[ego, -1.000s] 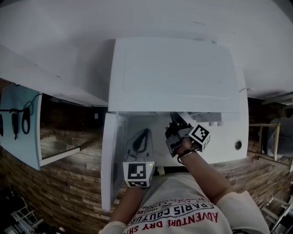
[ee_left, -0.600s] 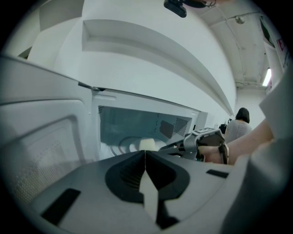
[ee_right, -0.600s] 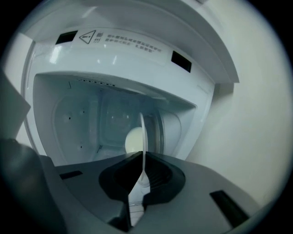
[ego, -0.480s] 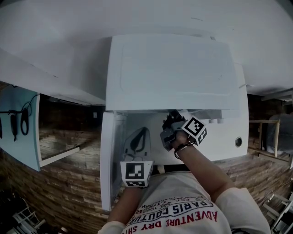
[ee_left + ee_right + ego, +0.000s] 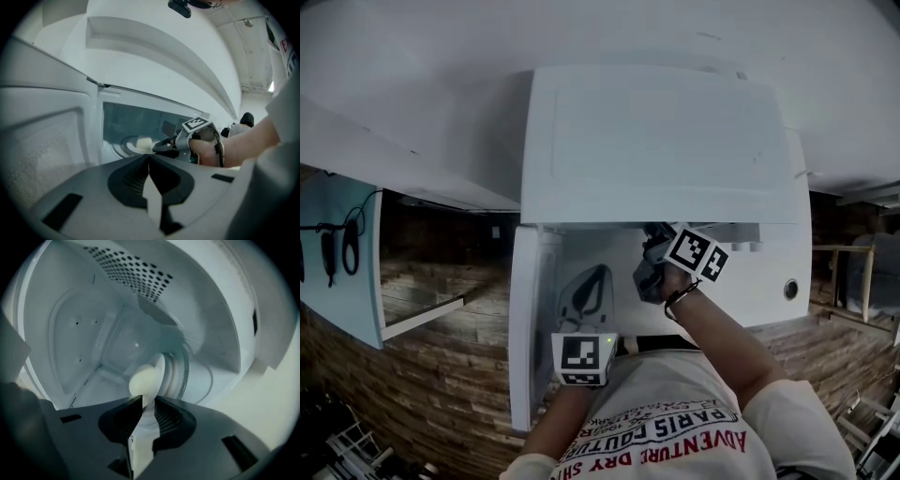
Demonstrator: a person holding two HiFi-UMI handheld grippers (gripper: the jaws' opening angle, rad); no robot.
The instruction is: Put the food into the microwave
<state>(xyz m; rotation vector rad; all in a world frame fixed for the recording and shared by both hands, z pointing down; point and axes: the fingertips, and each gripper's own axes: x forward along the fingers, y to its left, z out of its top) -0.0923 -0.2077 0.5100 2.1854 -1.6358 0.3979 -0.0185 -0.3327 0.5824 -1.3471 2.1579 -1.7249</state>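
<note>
Right gripper (image 5: 148,399) has rolled; we see jaws opening around pale rounded food lump (image 5: 146,376) inside white microwave (image 5: 656,141); left gripper (image 5: 149,157) clenched, empty. Withdrawal remains.

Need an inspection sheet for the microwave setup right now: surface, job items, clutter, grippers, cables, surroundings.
Surface: glass turntable inside the microwave; only the food lies on it.
Job's things: pale food on the turntable; microwave door open to the left.
Clutter: nothing seen.
Grippers: right gripper inside the cavity, jaws opening, food at their tips; left gripper outside by the door, jaws together, empty.
Cables: black cords hang on a panel at far left.
Surroundings: wooden plank floor.
</note>
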